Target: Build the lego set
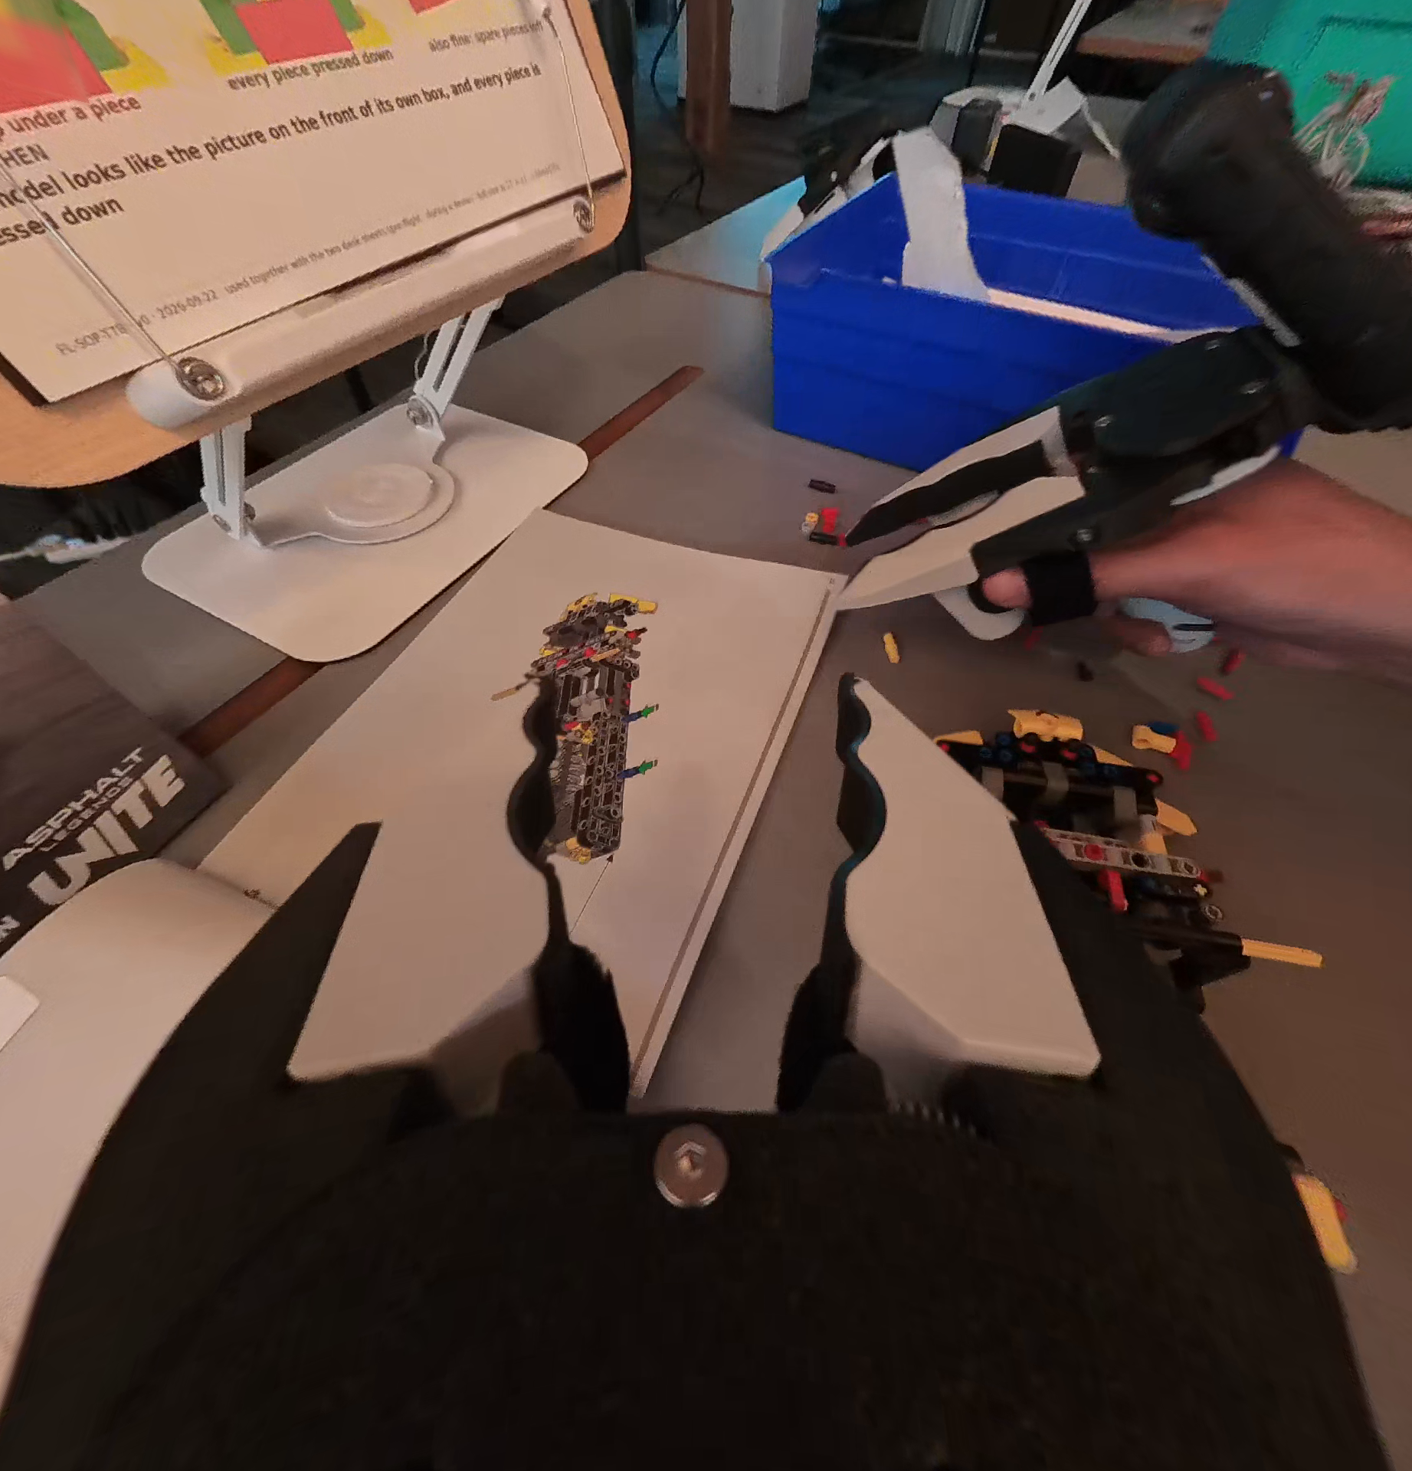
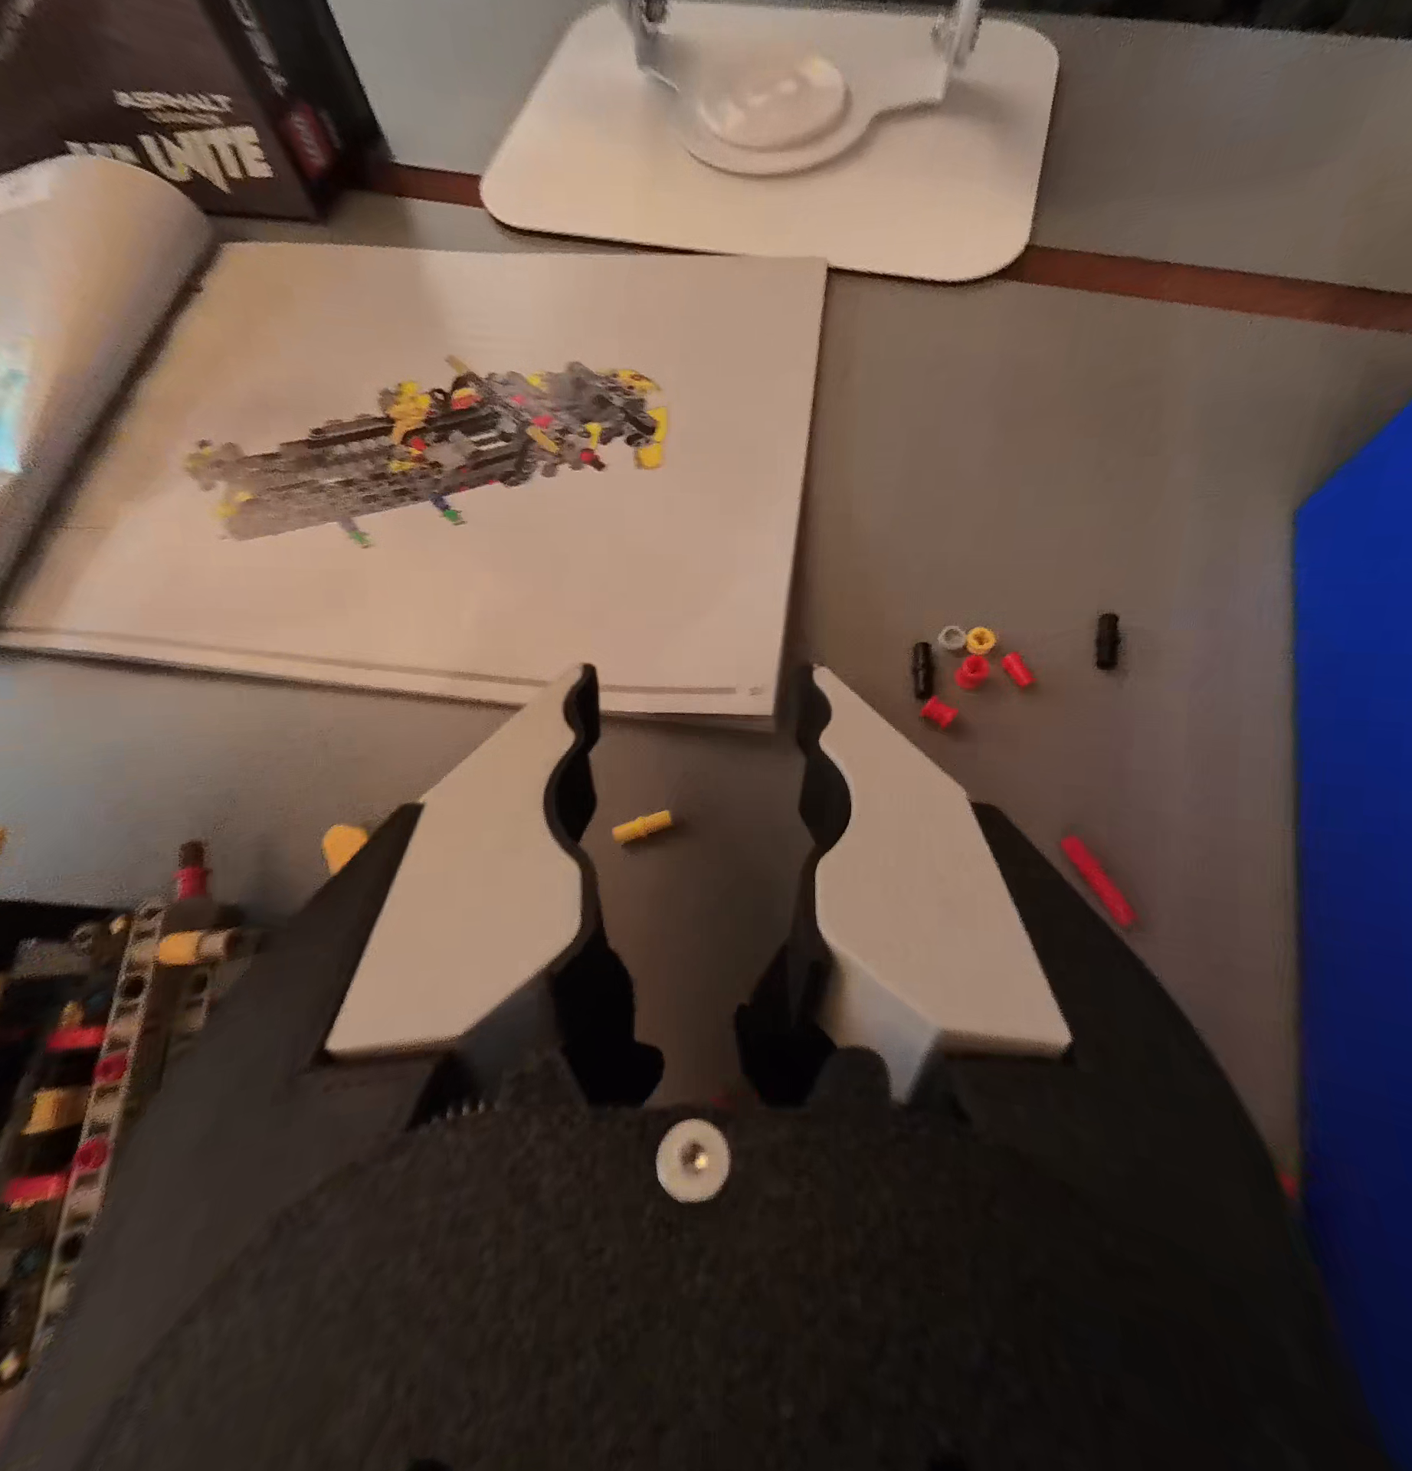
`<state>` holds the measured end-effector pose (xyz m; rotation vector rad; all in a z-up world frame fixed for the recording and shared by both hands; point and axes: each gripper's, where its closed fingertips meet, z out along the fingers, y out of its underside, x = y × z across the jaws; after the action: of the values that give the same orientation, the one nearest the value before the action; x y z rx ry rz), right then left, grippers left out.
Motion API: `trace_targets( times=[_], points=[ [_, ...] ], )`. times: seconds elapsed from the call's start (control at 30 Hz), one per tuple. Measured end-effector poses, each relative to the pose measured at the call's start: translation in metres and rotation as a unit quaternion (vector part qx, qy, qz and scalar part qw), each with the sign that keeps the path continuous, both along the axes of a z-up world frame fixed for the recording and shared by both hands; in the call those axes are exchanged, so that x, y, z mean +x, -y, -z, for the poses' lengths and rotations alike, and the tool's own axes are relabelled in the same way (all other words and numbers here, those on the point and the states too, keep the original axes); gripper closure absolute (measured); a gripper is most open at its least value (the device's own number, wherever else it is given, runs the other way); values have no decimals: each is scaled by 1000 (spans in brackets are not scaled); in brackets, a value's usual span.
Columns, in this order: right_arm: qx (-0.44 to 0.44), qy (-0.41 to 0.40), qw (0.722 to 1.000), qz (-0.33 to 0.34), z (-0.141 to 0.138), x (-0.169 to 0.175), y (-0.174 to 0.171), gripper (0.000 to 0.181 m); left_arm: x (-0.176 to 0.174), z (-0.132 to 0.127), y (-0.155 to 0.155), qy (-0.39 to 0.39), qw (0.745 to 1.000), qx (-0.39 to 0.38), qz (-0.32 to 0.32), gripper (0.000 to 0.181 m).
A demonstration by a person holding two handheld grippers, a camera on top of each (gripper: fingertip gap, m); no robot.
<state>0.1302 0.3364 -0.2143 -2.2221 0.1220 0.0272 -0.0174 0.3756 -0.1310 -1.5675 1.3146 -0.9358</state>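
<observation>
1. The left gripper point(image 1: 686, 700) is held above the manual point(image 1: 686, 605), its jaws wide apart and nothing between them.
2. The right gripper point(image 2: 694, 692) is held over the table point(image 2: 1005, 477), just near of the manual's point(image 2: 527, 318) near edge; its jaws are apart and empty.
3. In the left wrist view the right gripper point(image 1: 842, 569) is seen at the right, carried by a hand point(image 1: 1244, 557), with its tips close to the manual's far right corner.
4. The part-built model point(image 1: 1084, 820), black with yellow and red parts, lies on the table point(image 1: 686, 334) to the right of the manual; in the right wrist view it point(image 2: 66, 1035) is seen at the lower left, beside the right gripper's body.
5. A yellow pin point(image 2: 643, 828) lies on the table, seen between the right gripper's fingers but not touched by them.
6. A small cluster of red, yellow, grey and black pieces point(image 2: 973, 669) lies right of the manual's corner; a black pin point(image 2: 1107, 641) lies apart from it, farther right, and a red axle point(image 2: 1096, 879) lies nearer.
7. A blue bin point(image 1: 965, 358) stands at the far right.
8. A stand point(image 1: 368, 541) with a printed sheet point(image 1: 288, 159) stands beyond the manual, and a dark box point(image 2: 169, 103) lies at the far left.
</observation>
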Motion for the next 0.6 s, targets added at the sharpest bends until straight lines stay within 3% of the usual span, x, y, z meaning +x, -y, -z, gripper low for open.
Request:
trace_targets(
  times=[0.17, 0.43, 0.6],
  points=[
    [-21, -39, 999, 2, 8, -1, -10, 138, -18, 13, -8, 6, 1000, -2, -22, 110],
    [-3, -56, 998, -3, 3, -15, -8, 152, -36, 19, -27, 25, 993, -101, -57, 110],
    [-18, -6, 999, 41, 13, 10, -6, 137, -34, 38, -26, -2, 994, -100, -52, 110]
  ],
)
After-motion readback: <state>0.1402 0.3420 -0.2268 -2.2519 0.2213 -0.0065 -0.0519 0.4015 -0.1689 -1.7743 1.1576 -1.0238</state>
